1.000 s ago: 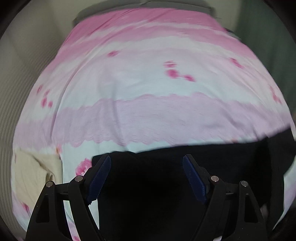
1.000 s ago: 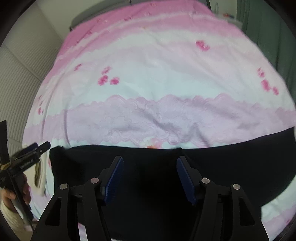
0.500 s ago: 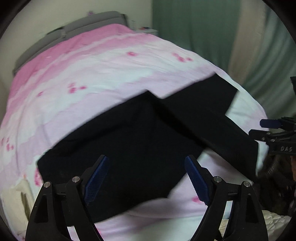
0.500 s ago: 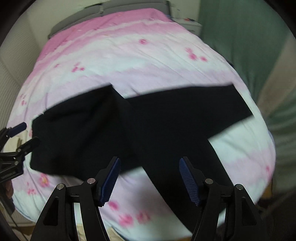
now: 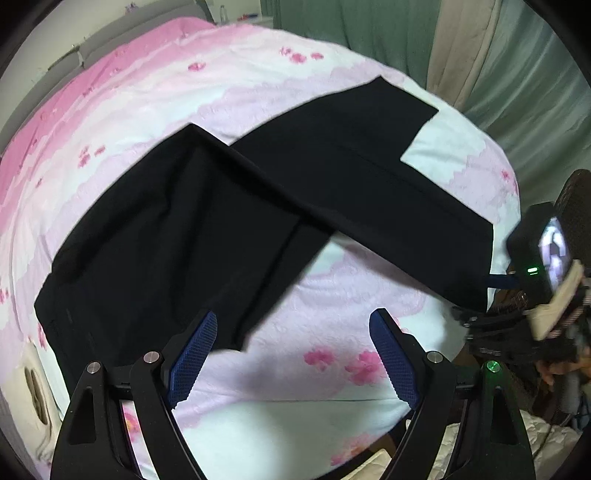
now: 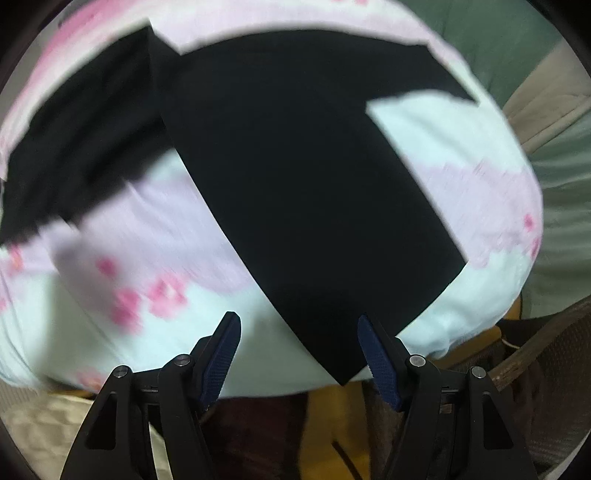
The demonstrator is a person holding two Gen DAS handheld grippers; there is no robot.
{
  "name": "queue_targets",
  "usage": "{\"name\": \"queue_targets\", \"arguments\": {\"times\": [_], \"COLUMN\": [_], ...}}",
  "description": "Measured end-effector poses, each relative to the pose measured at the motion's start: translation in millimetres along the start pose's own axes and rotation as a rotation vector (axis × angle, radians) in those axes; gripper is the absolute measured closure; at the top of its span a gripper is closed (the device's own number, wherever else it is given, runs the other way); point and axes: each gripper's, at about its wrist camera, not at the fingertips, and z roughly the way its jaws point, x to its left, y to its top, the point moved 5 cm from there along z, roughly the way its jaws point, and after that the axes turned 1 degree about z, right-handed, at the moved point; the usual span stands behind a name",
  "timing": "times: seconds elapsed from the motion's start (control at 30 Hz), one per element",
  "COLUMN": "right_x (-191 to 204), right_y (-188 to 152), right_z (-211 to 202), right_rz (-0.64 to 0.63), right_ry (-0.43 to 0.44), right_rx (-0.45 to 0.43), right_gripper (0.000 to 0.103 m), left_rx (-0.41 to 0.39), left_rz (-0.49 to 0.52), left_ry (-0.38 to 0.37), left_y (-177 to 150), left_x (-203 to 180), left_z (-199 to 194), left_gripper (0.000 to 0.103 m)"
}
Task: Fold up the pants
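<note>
Black pants (image 5: 177,229) lie flat on a pink and white bedspread (image 5: 332,369), waist to the left, two legs spreading apart to the right. My left gripper (image 5: 295,321) hovers open over the bedspread, just off the lower corner of the nearer black panel, with nothing between its pads. In the right wrist view one pants leg (image 6: 314,184) runs down to the bed's near edge. My right gripper (image 6: 298,319) stands open above its hem corner, pads apart from the cloth. A blue fingertip (image 5: 500,282) of that gripper shows beside the same hem in the left wrist view.
Green curtains (image 5: 369,33) and a beige curtain (image 5: 465,48) hang past the bed's far right side. A grey headboard (image 5: 110,40) is at the top left. A beige cushion (image 5: 33,384) lies at the lower left. Yellow and brown items (image 6: 325,424) sit below the bed edge.
Both grippers have swung right along the pants, from close over the waist to the leg end. The right gripper has also sunk toward the hem. The pants lie as before.
</note>
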Motion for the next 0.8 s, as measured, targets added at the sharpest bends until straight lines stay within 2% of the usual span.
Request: {"name": "queue_targets", "arguments": {"times": [0.17, 0.2, 0.23, 0.27, 0.3, 0.33, 0.4, 0.53, 0.6, 0.7, 0.8], "right_x": [-8, -9, -11, -13, -15, -20, -34, -88, -122, -158, -188], "right_y": [-1, 1, 3, 8, 13, 20, 35, 92, 136, 196, 260], "right_z": [52, 57, 61, 61, 58, 49, 27, -49, -91, -130, -142], "right_rz": [-0.055, -0.064, -0.074, -0.09, -0.107, -0.121, -0.102, -0.022, 0.016, 0.042, 0.054], "right_ry": [-0.009, 0.0, 0.012, 0.02, 0.026, 0.049, 0.067, 0.068, 0.029, -0.021, -0.041], "right_rx": [0.081, 0.088, 0.091, 0.089, 0.086, 0.078, 0.026, -0.173, -0.29, -0.395, -0.43], "right_gripper": [0.037, 0.041, 0.059, 0.072, 0.095, 0.098, 0.099, 0.099, 0.099, 0.099, 0.099], "left_rx": [0.072, 0.081, 0.085, 0.087, 0.088, 0.087, 0.08, 0.034, -0.008, -0.053, -0.086], "left_rz": [-0.046, -0.056, -0.067, -0.074, -0.084, -0.097, -0.12, -0.199, -0.229, -0.246, -0.263], "left_ry": [0.032, 0.038, 0.045, 0.05, 0.058, 0.066, 0.076, 0.072, 0.071, 0.093, 0.108], "left_y": [6, 8, 11, 14, 18, 23, 33, 65, 88, 126, 162], "left_x": [-8, -10, -11, -12, -12, -12, -11, -9, -8, -11, -12], "left_z": [14, 15, 16, 16, 17, 17, 15, 3, -6, -11, -13], "left_gripper": [0.018, 0.018, 0.018, 0.018, 0.018, 0.018, 0.018, 0.018, 0.018, 0.018, 0.018]}}
